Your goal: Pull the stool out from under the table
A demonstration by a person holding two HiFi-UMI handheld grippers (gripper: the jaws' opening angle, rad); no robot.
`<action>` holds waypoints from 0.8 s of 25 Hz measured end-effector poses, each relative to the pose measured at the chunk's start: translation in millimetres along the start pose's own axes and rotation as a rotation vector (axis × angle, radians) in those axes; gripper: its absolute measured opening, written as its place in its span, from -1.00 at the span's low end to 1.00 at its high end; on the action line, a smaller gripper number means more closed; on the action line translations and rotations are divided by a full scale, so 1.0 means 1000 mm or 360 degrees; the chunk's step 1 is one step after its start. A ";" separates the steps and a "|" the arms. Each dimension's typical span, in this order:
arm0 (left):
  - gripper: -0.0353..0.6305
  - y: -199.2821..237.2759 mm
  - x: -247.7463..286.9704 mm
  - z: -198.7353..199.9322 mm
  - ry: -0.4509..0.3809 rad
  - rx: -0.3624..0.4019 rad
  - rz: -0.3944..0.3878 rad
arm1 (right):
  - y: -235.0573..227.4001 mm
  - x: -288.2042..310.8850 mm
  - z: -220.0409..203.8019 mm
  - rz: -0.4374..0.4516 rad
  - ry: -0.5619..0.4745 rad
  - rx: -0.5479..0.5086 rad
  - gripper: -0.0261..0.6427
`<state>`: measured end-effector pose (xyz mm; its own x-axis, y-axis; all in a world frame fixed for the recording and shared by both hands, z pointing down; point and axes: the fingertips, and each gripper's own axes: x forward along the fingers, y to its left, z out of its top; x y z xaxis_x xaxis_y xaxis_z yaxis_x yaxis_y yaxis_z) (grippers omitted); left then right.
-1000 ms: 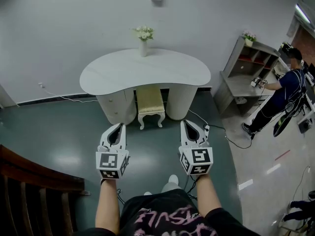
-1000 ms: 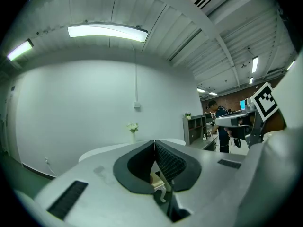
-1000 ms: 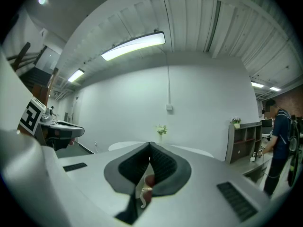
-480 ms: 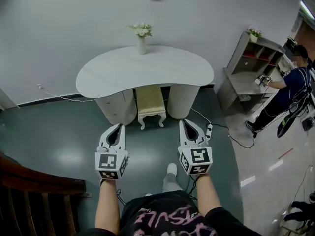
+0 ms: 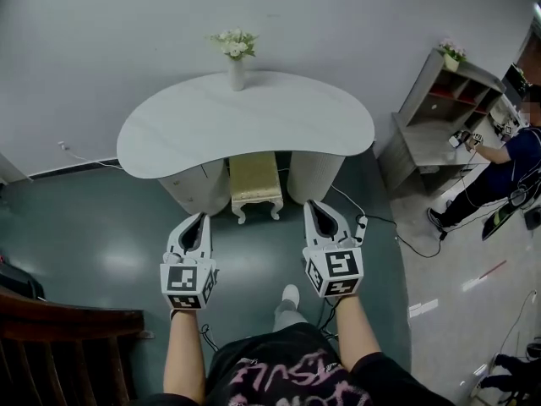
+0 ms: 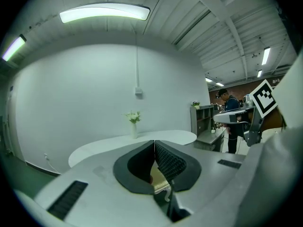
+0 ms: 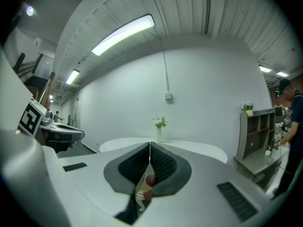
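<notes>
A stool (image 5: 255,182) with a pale yellow cushion and white curved legs stands tucked between the two pedestals of the white kidney-shaped table (image 5: 169,129); its back part is hidden under the tabletop. My left gripper (image 5: 201,217) hangs in the air short of the stool and to its left, shut with nothing in it. My right gripper (image 5: 313,204) is held just right of the stool's front, also shut and empty. In the left gripper view the closed gripper (image 6: 154,144) points at the table (image 6: 109,143), and a bit of the stool (image 6: 160,179) shows below the jaws.
A vase of white flowers (image 5: 234,57) stands at the table's back edge. A grey shelf unit (image 5: 439,100) and a person (image 5: 507,163) are at the right. A power strip with cable (image 5: 362,223) lies on the floor by the right pedestal. Dark wooden furniture (image 5: 68,345) fills the lower left.
The table and stool have drawn nearer as I stepped forward. Both grippers kept their places in front of me and stayed shut.
</notes>
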<state>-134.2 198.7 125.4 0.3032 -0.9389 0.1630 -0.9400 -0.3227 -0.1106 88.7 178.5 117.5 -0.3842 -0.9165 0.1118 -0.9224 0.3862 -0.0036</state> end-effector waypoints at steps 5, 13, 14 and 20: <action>-0.86 0.004 0.041 0.002 0.0036 0.0006 0.0039 | -0.028 0.044 -0.002 0.0063 0.0024 0.0027 -0.73; -0.86 0.001 0.096 -0.004 0.0113 0.0000 0.0076 | -0.067 0.091 -0.015 0.0139 0.0079 0.0065 -0.73; -0.86 -0.001 0.102 -0.005 0.0121 0.0001 0.0080 | -0.072 0.094 -0.016 0.0146 0.0082 0.0064 -0.73; -0.86 -0.007 0.123 -0.003 0.0147 0.0029 0.0080 | -0.088 0.111 -0.013 0.0184 0.0067 0.0079 -0.73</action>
<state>-90.4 85.8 148.7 0.2391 -0.9393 0.2462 -0.9504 -0.2783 -0.1387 127.8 44.2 143.1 -0.4869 -0.8606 0.1493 -0.8733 0.4824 -0.0676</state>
